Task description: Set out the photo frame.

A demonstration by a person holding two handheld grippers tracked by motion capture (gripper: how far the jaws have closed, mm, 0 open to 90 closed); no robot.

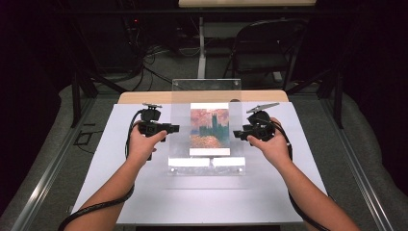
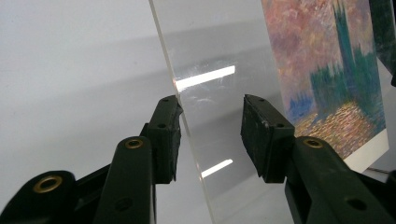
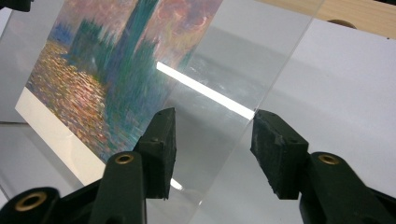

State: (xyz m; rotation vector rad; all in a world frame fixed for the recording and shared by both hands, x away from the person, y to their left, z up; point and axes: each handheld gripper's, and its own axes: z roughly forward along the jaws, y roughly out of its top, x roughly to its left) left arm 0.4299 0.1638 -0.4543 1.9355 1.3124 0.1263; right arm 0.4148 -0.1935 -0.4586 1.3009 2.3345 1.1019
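Observation:
A clear acrylic sheet stands tilted above the white table cover, its far edge raised. Behind it is a print of a painting with orange sky, dark towers and a white lower margin. My left gripper is at the sheet's left edge and my right gripper at its right edge. In the left gripper view the sheet runs between the jaws of the left gripper; one pad touches it, the other stands apart. In the right gripper view the right gripper straddles the sheet's edge with a gap.
A second clear plate with corner screws lies flat in front of the print. The white cover spreads over a wooden table. A folding chair and cables are on the floor beyond the table.

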